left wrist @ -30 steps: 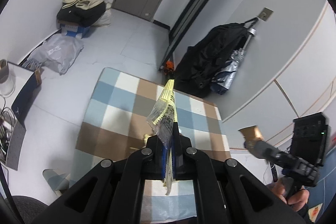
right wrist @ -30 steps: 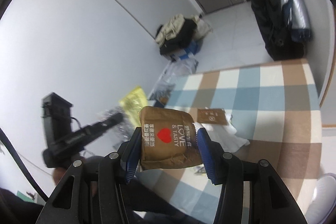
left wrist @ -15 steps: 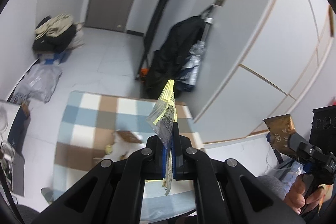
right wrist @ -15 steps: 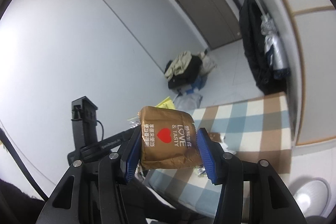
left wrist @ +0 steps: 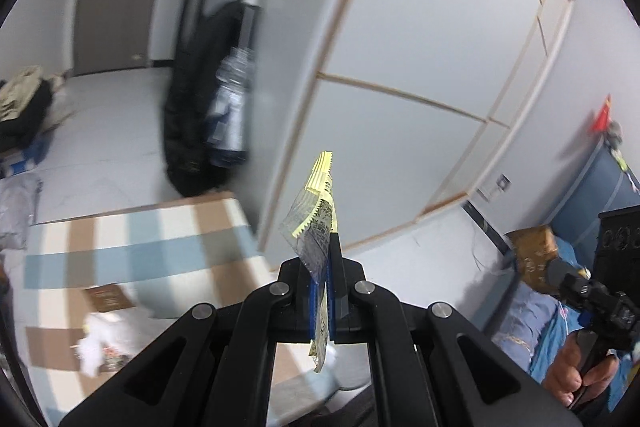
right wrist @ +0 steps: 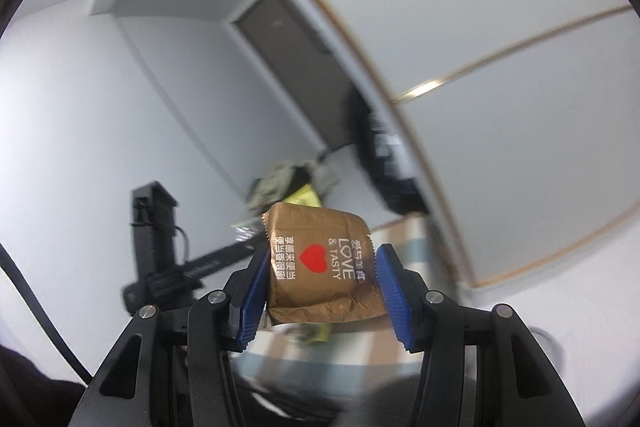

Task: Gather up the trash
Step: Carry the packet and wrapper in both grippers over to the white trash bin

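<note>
Already both grippers carry trash: left gripper (left wrist: 325,267) pinches a yellow wrapper (left wrist: 320,211), right gripper (right wrist: 320,283) clamps a brown packet (right wrist: 320,259); more litter (left wrist: 100,343) remains on the checked cloth (left wrist: 132,251).

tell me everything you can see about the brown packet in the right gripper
The brown packet is a small squarish pouch of shiny, creased, foil-like wrap with crimped, serrated end seams. It carries a red heart, "LOVE & TASTY" and Chinese lettering, all printed white and seen upside down. It looks puffed, still fairly full. The right gripper holds it clear of everything, blue pads on its two sides. From the left wrist view it shows as a blurred brown patch.
</note>
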Available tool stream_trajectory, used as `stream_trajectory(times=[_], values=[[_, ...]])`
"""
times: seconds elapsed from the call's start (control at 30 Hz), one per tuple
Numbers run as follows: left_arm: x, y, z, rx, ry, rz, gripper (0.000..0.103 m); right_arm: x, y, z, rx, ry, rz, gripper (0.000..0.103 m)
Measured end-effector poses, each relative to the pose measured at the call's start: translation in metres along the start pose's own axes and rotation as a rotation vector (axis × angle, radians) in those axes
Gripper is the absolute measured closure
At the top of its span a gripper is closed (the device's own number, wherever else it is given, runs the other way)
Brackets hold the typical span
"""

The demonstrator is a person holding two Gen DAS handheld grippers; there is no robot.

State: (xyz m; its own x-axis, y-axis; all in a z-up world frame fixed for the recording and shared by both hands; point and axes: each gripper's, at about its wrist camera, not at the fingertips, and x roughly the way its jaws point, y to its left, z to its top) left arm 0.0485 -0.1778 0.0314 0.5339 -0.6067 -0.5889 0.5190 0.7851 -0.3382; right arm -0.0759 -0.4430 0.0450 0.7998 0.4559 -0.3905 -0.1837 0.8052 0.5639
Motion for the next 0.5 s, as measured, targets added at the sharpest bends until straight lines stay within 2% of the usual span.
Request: stream_trajectory(times=[0.23,0.4,0.5], values=[[0.068,-0.033,-0.01,0.061,0.137,-0.066,0.103,-0.003,-0.083,-0.021,0.143,0.05,-0.202,0.051],[0.118,-0.043,-0.024,0.067,0.266,-0.028,0.103,0.014,-0.142,-0.041,0.245,0.116,-0.315,0.051],[0.137,-0.048,-0.028,0.068,0.313,-0.033,0.103,0.031,-0.176,-0.057,0.314,0.168,-0.341,0.051]])
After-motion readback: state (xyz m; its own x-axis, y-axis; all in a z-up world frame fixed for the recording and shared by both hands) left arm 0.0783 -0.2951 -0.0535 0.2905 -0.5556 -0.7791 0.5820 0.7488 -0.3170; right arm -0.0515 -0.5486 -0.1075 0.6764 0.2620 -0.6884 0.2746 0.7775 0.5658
